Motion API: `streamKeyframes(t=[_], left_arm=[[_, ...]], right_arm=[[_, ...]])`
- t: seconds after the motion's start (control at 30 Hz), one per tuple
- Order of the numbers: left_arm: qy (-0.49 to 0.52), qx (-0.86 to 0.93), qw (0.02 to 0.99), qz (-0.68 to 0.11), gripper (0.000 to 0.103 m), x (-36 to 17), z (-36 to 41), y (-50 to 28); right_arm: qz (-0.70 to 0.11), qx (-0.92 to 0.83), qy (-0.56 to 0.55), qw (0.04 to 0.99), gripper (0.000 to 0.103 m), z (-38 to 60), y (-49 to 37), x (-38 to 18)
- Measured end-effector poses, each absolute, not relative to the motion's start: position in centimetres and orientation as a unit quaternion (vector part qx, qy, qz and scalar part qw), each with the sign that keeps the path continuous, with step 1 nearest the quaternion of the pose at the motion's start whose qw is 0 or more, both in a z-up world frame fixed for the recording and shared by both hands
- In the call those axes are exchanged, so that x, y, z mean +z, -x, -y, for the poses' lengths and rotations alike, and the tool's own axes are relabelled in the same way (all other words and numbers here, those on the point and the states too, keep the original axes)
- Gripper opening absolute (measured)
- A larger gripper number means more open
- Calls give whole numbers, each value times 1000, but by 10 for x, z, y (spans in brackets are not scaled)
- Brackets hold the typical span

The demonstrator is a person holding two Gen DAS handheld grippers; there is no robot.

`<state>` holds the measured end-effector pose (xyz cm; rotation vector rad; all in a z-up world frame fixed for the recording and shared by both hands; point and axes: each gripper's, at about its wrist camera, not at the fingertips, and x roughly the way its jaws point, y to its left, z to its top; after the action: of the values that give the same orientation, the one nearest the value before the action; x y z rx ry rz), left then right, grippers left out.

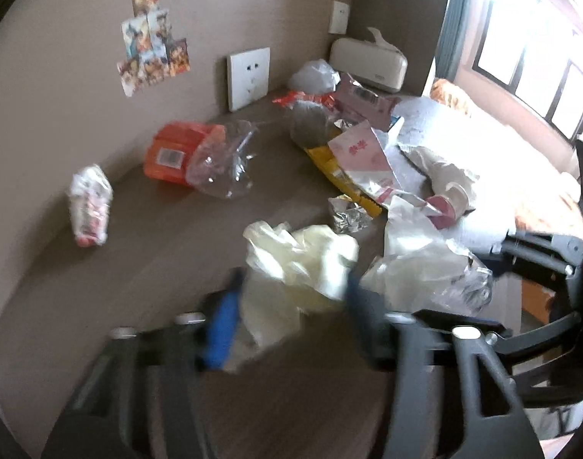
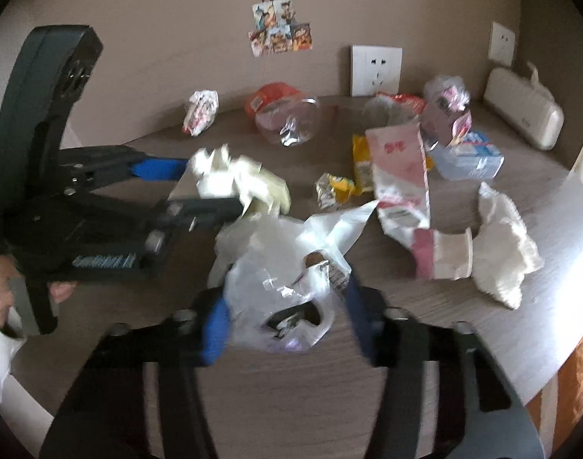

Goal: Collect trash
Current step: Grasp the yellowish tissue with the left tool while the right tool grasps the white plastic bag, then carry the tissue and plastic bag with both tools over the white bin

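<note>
Trash lies scattered over a grey-brown table (image 1: 146,267). My left gripper (image 1: 291,321) has its blue pads pressed on either side of a crumpled pale yellow plastic wad (image 1: 302,264). The right wrist view shows the same grip from the side, with the left gripper (image 2: 211,187) holding the wad (image 2: 237,179). My right gripper (image 2: 287,325) is shut on a white plastic bag (image 2: 280,287) that bulges between its blue pads. The bag holds some dark scraps. Both grippers point down at the near part of the table, side by side.
An orange pack with clear plastic (image 2: 280,114), a small crumpled wrapper (image 2: 199,111), a foil wrapper (image 2: 333,187), a pink-white paper bag (image 2: 402,168), a pink cup (image 2: 444,254) and a white tissue wad (image 2: 505,241) lie behind. A cream tissue box (image 2: 524,114) stands at the wall. The table edge (image 2: 559,363) runs right.
</note>
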<state>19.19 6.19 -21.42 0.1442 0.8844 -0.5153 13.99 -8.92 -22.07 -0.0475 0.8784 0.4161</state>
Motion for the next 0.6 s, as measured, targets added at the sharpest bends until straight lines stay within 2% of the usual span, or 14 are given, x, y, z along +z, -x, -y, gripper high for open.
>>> streamKeyframes(t=[0.07,0.1,0.3,0.6], left_arm=[[-67,-246,869,-424,29,-217,-60,-193],[-63,-247,868,-426,28,-219,-60,-193],[-73,-229,875,-420,26,-205,-58,-185],[-83,-255,896,-355,26,-115,-36,-149]], right_arm=[[-425,205,21,881,31,89,-139,-222],[-427,207,21,880,29,89,-139,-223],[-414,199,15,888,28,92,-132,-201],[-332,126,10,935,28,142,-95,-108]])
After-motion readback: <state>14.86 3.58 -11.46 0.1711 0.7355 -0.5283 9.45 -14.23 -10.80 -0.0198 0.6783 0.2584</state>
